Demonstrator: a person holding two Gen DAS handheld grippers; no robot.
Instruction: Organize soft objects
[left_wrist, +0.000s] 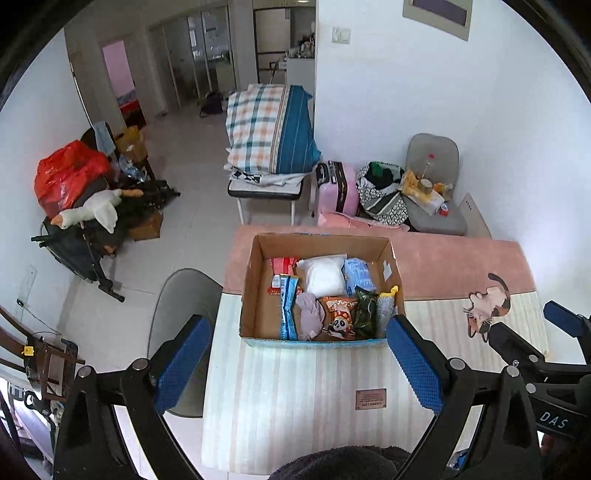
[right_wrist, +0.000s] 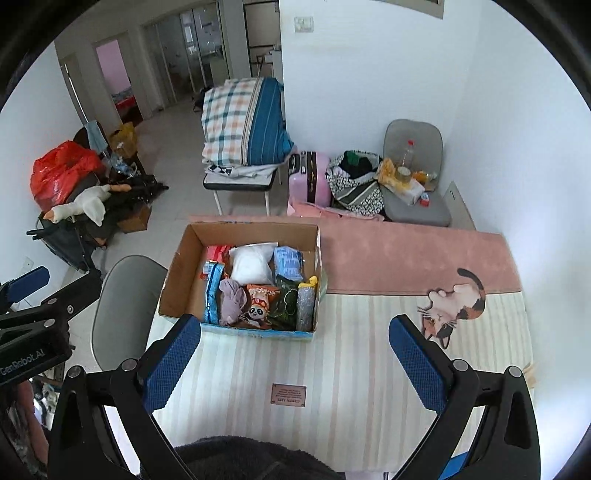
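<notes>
An open cardboard box stands on a striped mat with a cat print. Inside lie a white pillow-like pack, a mauve cloth, a panda snack bag, a dark green packet, blue packs and a grey roll. My left gripper hangs open above the mat, just before the box. My right gripper is open too, right of the box, with nothing between its fingers.
A grey chair stands left of the table. Behind it are a pink suitcase, a patterned bag, a second grey chair with bottles, and folded plaid bedding. Clutter with a red bag sits far left.
</notes>
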